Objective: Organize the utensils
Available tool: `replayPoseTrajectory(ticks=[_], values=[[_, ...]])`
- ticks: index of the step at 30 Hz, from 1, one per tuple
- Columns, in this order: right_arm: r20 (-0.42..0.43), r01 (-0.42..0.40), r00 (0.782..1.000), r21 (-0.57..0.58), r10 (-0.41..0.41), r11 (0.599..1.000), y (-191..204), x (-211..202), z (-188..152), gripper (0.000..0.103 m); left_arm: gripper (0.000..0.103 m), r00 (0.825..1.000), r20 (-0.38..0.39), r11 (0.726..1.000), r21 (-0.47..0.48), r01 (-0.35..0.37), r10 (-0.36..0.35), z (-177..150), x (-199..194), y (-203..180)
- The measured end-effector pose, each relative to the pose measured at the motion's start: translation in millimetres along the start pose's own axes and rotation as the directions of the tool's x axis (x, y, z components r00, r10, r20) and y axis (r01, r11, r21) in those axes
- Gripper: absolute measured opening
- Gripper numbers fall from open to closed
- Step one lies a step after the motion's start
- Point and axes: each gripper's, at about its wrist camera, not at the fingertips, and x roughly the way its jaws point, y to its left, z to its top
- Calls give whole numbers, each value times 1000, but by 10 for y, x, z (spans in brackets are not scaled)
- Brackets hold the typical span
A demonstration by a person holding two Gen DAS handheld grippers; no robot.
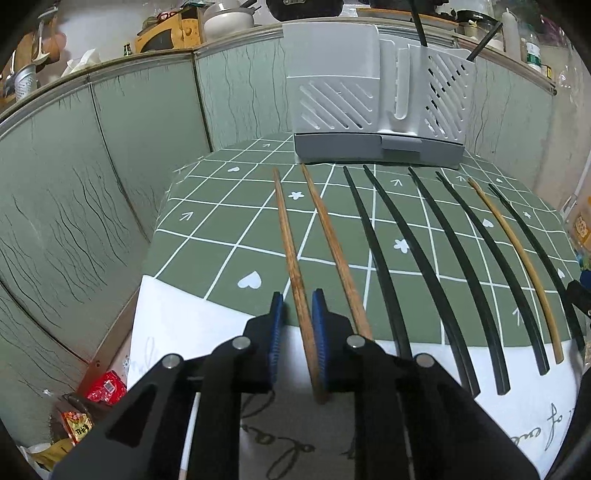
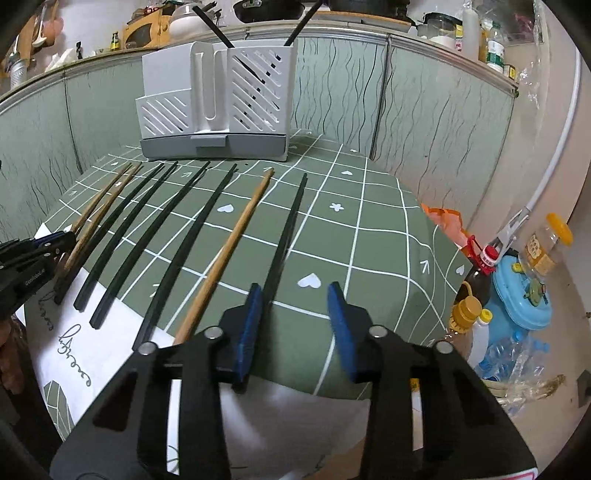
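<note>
The chopsticks lay fanned side by side on the green checked tablecloth (image 1: 207,236), thin tips toward the grey utensil holder (image 1: 373,110) at the top centre of the left wrist view and thick ends over the white border at the bottom, an arrangement that seemed meant to give each gripper a handle end to reach. The left gripper (image 1: 297,325) sat at the bottom centre of its view with its blue pads either side of the leftmost wooden chopstick (image 1: 291,254); the right pad looked to be touching the wood while a narrow gap showed at the left pad, so the claw was nearly closed around the stick but not visibly clamping it, and the stick lay flat on the cloth. Just to its right lay the second wooden chopstick (image 1: 332,243), then the black chopsticks (image 1: 384,258), spaced widely enough, I judge, for a finger to slip between neighbours. In the right wrist view the right gripper (image 2: 295,325) stood wide open at the bottom centre and held nothing; its left pad sat just beside the rightmost black chopstick (image 2: 288,225), which ran under that pad, not between the two. The pale wooden chopstick (image 2: 236,236) lay just left of it. The holder (image 2: 218,103) stood at the upper centre of that view with two black sticks (image 2: 210,24) already upright in its right, slotted compartment, which suggested the sorting had begun and most remained.
</note>
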Motion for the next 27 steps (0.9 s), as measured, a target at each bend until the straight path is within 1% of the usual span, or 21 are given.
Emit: replayPoseTrajectory(ticks=[1,3,4,9,12,13,14,15,16,17,20,27], values=[[-3,-11,1000,0,11,1000,7,4,-1,33,17,1000,1,1000,-2,2,-2,-4,-2,4],[-56,-63,996,24,64,998,6,88,-33,32,17,1000,3,1000,-9,9,-9,-8,-3,18],[-42,-62,997,27,63,998,7,78,-52,32,17,1000,3,1000,-12,12,-12,-9,-3,23],[-42,-56,997,34,58,998,7,71,-65,32,17,1000,6,1000,-15,12,-12,-20,-12,18],[-45,-48,998,47,50,998,10,61,-77,27,17,1000,8,1000,-6,6,-6,-23,-13,6],[-46,-43,998,44,45,998,21,55,-80,23,16,1000,9,1000,-2,2,-2,-26,-13,0],[-46,-40,998,42,42,998,30,50,-83,19,11,1000,9,1000,1,-8,8,-30,-15,-7],[-45,-37,998,41,39,998,33,50,-88,18,8,1000,10,1000,5,-22,22,-34,-18,-7],[-44,-38,998,45,40,998,28,48,-90,16,7,1000,9,1000,0,-18,18,-34,-20,1],[-43,-39,998,49,41,998,21,46,-89,11,7,1000,7,1000,-2,-13,13,-31,-21,6],[-41,-51,998,70,54,996,-12,43,-84,6,7,1000,10,1000,11,-18,18,-39,-23,-13],[-50,-71,996,114,77,991,-95,13,-39,6,7,999,0,997,-57,43,-43,-25,-20,101]])
